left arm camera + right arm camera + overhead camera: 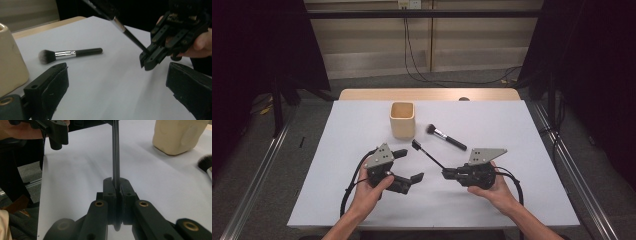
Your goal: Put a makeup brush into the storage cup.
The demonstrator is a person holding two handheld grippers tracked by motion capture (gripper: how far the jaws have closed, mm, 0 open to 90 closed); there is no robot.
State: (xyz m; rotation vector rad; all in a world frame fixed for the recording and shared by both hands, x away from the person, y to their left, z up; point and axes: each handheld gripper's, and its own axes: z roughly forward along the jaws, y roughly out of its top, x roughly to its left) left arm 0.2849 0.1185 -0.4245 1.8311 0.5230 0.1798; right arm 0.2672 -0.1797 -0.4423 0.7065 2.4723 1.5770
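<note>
the right gripper [446, 173] is clenched on the handle of a thin black brush [428, 154], held above the white table [512, 200] near the beige cup [402, 120]. the left gripper [408, 165] is released, empty. i think the next move is lifting the brush over the cup, bristles up

A white-topped table [362, 200] stands on grey floor [257, 150] (dark curtains [262, 45] flank it).
</note>
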